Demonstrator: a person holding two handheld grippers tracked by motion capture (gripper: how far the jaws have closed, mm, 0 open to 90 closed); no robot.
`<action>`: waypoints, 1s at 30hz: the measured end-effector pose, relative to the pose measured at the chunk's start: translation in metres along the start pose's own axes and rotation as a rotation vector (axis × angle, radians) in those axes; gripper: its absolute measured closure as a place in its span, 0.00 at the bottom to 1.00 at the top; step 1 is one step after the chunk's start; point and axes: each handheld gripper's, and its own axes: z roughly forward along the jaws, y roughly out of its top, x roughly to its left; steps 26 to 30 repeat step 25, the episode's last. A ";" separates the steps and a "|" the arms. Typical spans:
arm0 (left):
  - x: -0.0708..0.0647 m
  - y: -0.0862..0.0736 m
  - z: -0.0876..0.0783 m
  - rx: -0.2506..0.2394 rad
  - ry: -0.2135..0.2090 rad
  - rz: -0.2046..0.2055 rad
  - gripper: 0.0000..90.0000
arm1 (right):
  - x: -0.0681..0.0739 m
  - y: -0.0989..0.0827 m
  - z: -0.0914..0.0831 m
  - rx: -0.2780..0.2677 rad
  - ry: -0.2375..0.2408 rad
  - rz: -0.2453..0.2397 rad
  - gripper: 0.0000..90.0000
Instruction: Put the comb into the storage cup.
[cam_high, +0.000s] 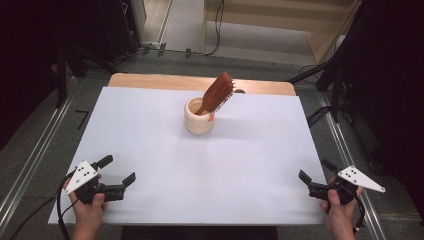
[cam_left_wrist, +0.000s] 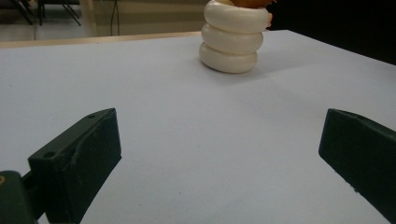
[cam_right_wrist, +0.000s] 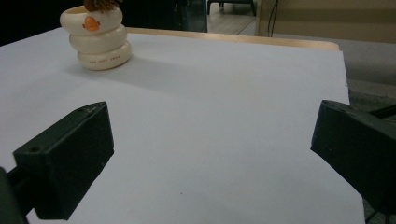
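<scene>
I count two grippers in my hands: my left gripper (cam_high: 120, 170) at the near left corner and my right gripper (cam_high: 315, 170) at the near right, each with two black jaws standing apart. Far in the middle stands one cream holder (cam_high: 199, 116), its wall made of three stacked rings, with one orange mark on the top ring. One wooden hairbrush (cam_high: 216, 93) leans in it. All of it sits on one white table (cam_high: 150, 130).
</scene>
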 end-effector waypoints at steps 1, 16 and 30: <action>0.000 0.000 0.000 -0.001 0.000 -0.001 0.00 | -0.001 -0.002 -0.001 0.001 -0.004 0.004 0.00; 0.000 0.000 0.000 0.000 -0.002 0.000 0.00 | -0.018 -0.022 -0.007 0.005 -0.009 0.025 0.00; -0.001 0.000 0.001 0.001 0.001 0.004 0.00 | -0.018 -0.025 -0.005 0.005 -0.003 0.031 0.00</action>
